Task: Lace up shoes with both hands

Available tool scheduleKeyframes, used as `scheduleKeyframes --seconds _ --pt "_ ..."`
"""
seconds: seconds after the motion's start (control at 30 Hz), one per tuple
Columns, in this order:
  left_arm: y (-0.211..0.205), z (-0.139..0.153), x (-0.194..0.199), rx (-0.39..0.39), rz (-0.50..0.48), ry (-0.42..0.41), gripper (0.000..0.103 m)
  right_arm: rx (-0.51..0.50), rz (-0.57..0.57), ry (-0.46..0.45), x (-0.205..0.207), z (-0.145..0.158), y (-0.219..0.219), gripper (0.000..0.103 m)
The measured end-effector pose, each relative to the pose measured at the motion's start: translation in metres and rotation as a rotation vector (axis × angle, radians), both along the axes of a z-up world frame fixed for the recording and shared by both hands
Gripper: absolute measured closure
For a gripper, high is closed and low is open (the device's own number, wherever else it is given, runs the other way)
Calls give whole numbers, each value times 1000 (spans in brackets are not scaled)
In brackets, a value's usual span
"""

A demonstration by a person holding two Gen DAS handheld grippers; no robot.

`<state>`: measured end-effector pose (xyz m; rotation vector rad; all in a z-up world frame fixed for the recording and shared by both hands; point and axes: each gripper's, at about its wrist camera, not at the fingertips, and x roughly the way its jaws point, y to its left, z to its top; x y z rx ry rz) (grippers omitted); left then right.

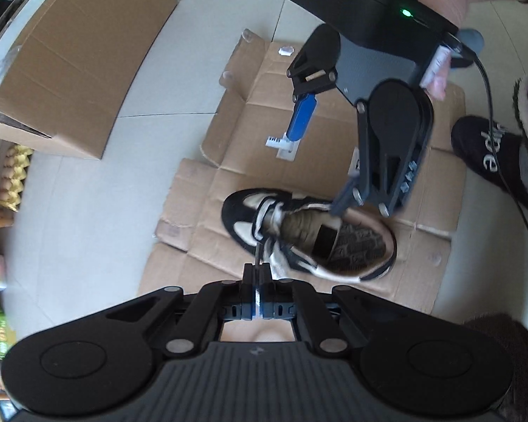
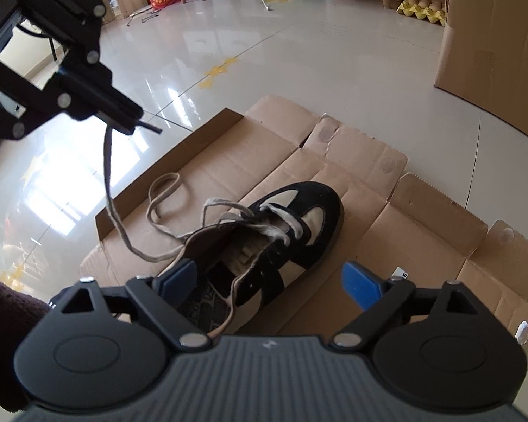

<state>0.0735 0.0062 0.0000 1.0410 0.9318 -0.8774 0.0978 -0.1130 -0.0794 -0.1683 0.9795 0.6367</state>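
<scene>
Shoe: I see the black-and-cream suede sneaker (image 2: 285, 232) lying on flattened brown cardboard (image 2: 387, 190) on the floor.
Left tongs: my left tongs (image 1: 256, 274) are pressed together on the cream flat shoelace (image 2: 111, 190); only the right wrist view shows the lace rising from the eyelets to them, plus a slack loop.
Right tongs: my right tongs (image 2: 271, 277) are spread wide, one blue pad (image 2: 177, 276) at the shoe's collar.
Left view only: a person's black slipper (image 1: 489, 151).
</scene>
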Motion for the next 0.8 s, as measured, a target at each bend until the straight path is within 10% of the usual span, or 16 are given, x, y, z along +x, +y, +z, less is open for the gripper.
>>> scheduleKeyframes --seconds 0.3,0.8 --pt "2 -31 6 -94 55 49 102 16 -15 -2 0 -12 4 2" --pt "-1 -83 30 -243 210 123 102 -5 31 -7 8 -32 22 50"
